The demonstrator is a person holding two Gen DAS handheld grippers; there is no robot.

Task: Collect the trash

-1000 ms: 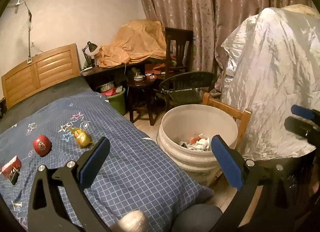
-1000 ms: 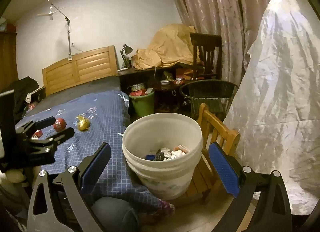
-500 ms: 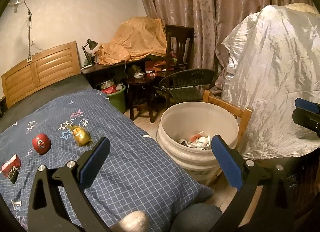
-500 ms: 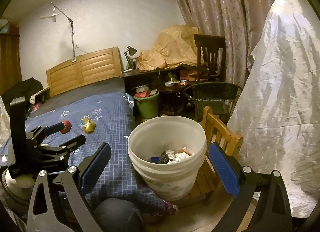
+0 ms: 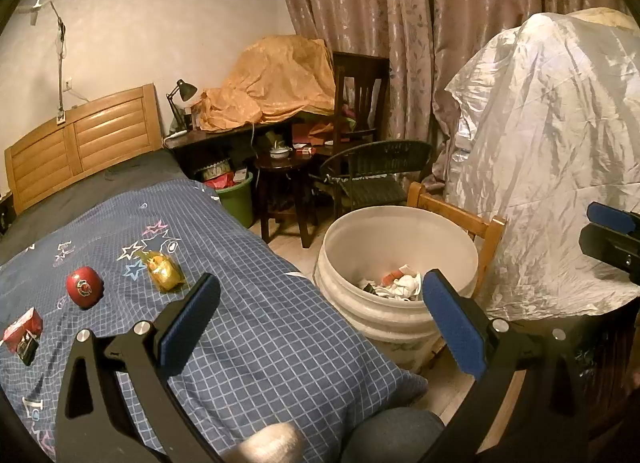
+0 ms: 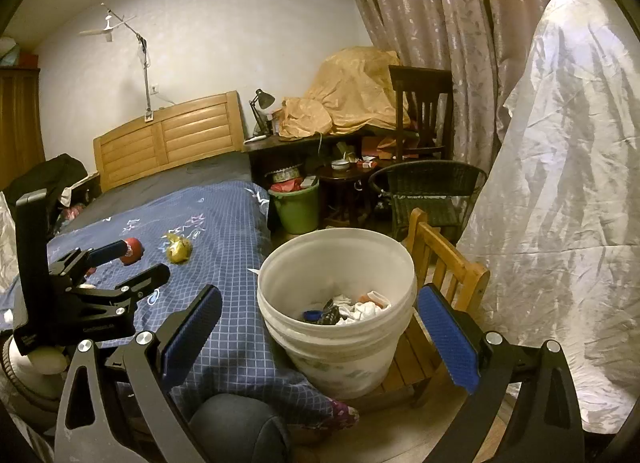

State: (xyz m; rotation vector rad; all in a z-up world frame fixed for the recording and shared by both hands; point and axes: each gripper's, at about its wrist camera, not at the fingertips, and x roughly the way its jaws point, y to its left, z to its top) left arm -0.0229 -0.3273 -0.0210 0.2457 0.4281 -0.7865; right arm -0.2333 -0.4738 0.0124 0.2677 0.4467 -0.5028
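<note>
Trash sat on the blue blanket (image 5: 260, 323) at the left of the frame: a red ball (image 5: 84, 287), a yellow wrapper (image 5: 163, 273) and a red packet (image 5: 22, 329). Both my claws, left (image 5: 320, 319) and right (image 6: 318, 337), were wide open and empty. I had drifted a little closer. The white bucket (image 6: 336, 263) already held scraps, so the bed trash came next, I thought.

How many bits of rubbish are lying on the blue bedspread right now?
3: a yellow wrapper mid-quilt, a red ball-shaped packet to its left, and a red-and-black packet at the left edge. Others may be hidden beyond that edge or behind the open left gripper.
</note>
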